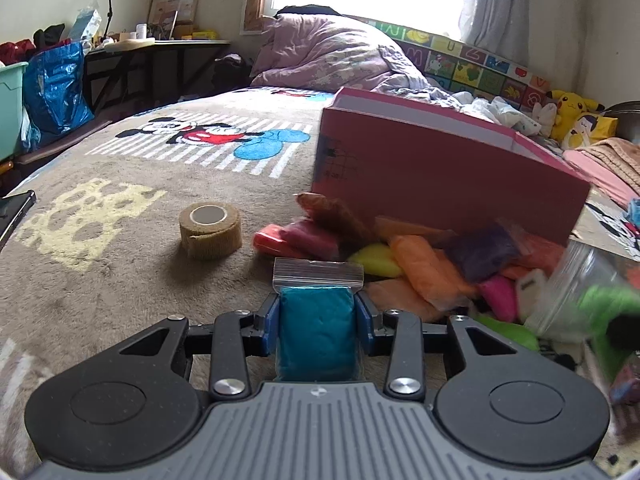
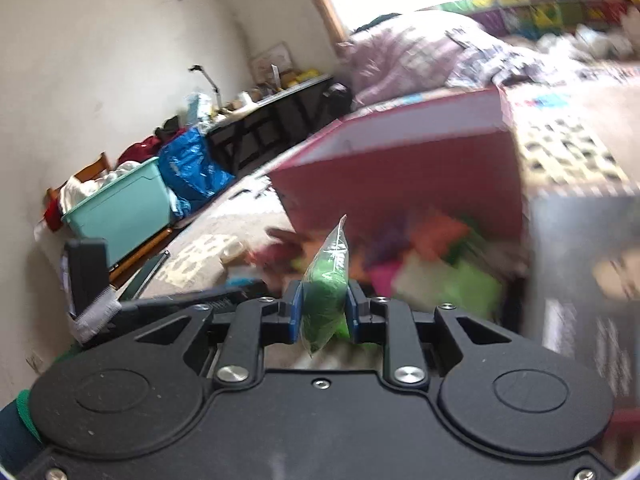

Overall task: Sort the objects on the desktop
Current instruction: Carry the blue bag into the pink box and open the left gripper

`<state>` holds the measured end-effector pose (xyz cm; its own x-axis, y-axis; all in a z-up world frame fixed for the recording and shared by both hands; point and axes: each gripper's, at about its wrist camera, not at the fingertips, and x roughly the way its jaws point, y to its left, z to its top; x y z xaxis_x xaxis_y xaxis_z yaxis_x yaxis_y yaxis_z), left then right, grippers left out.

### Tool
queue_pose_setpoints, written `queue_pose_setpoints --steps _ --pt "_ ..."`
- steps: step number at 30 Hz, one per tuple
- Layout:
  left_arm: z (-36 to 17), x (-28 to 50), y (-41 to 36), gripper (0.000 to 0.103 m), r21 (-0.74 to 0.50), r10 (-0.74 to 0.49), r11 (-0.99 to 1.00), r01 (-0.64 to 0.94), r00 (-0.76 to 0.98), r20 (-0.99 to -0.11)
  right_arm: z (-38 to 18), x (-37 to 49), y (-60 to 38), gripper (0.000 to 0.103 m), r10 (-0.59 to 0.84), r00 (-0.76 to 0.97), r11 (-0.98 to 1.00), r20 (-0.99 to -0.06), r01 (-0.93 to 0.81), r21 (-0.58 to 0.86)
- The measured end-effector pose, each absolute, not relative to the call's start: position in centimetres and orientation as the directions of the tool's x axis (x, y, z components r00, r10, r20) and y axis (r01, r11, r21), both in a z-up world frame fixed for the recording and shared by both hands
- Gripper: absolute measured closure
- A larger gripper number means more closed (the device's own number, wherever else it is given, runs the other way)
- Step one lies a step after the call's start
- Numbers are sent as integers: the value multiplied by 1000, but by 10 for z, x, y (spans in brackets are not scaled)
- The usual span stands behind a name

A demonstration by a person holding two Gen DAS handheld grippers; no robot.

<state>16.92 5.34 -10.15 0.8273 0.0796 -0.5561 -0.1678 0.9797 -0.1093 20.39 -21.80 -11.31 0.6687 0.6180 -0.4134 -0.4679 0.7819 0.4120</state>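
I had both tools clenched on small zip bags of modelling clay. My left tool (image 1: 318, 312) gripped a teal bag (image 1: 316, 332), held low over the bed blanket (image 1: 100, 272) in front of the pink box (image 1: 440, 176). My right tool (image 2: 323, 312) pinched a green bag (image 2: 326, 292), edge-on, also in front of the pink box (image 2: 400, 184).

Judging by what lay about, sorting had barely begun. A pile of bags (image 1: 420, 264), red, orange, yellow, purple and pink, was heaped against the foot of the box, and a roll of tan bandage tape (image 1: 211, 230) stood apart to the left of the pile. I could not see inside the box, so I cannot say whether anything was already in it.

The left view was sharp and showed the tape roll and each bag colour plainly; the green bag appeared there only as a blur at the right edge. The right view was smeared, yet it alone showed the box's pale inner wall and a teal storage bin (image 2: 120, 208) beyond the bed.
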Motion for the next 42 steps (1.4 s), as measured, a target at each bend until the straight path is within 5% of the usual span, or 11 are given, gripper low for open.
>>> queue_pose_setpoints --steps 28,42 --pt "2 198 -8 66 -94 -19 995 -24 903 -429 -158 218 -192 81 709 517 704 -479 -496 507" --pt "-3 303 -28 66 -110 -96 993 42 837 -539 -167 230 -188 81 710 485 704 -511 -484 519"
